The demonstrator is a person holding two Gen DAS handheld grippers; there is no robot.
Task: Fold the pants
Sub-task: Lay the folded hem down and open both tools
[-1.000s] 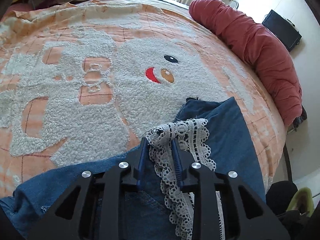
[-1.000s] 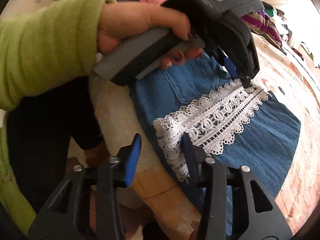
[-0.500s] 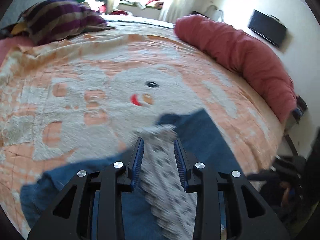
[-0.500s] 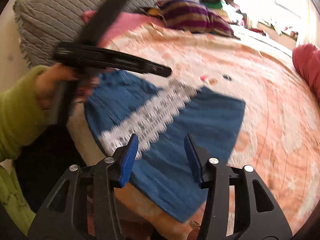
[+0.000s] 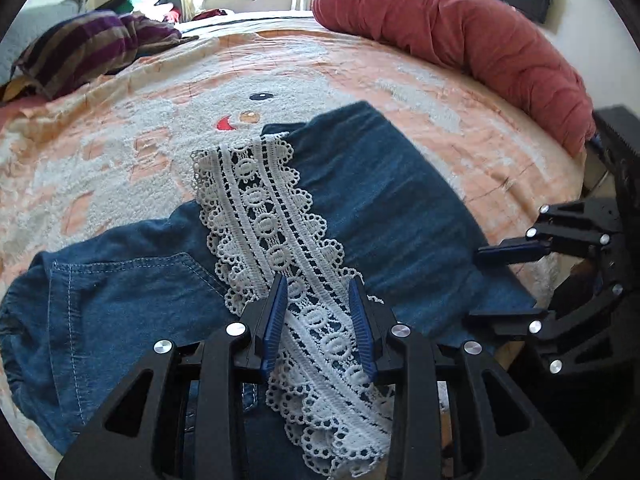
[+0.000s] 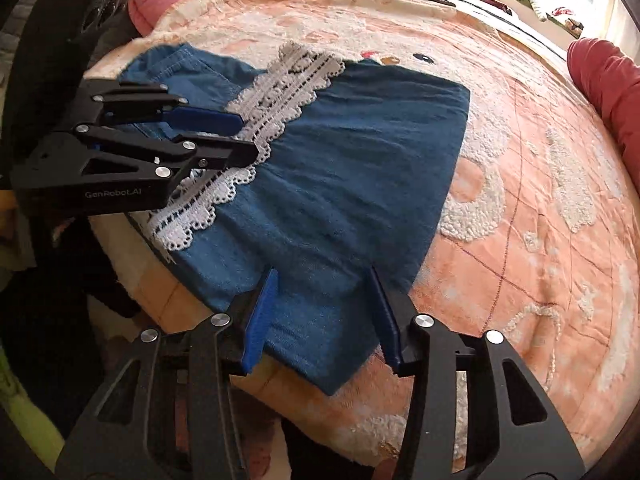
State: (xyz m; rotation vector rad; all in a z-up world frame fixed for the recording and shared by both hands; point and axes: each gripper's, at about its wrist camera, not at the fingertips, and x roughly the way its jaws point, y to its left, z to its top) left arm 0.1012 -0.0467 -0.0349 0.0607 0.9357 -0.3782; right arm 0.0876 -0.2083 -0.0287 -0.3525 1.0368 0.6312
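Left of the lace strip (image 5: 272,216), the denim pants (image 5: 120,312) are lying bunched at the waistband, pocket stitching showing, all of it resting on the bed (image 5: 120,152) near its front edge. Left tool (image 5: 318,296) is hanging over the lace, jaws released and just now widening; the lace is sitting between the pads but nothing is pinching it. Right of the lace, the folded leg panel is lying flat and smooth. Right tool (image 6: 324,292) is hovering over that panel's near corner, also released, fabric between the pads but not pressed.

My read: a fold is down and the next grab is being lined up. Best to be pinching denim edge, both layers, not the lace, since openwork crochet snags and stretches. Denim is looking soft, mid-weight, slightly crinkled. Bedspread under it is nubby chenille on peach cloth, so lifting beats dragging.
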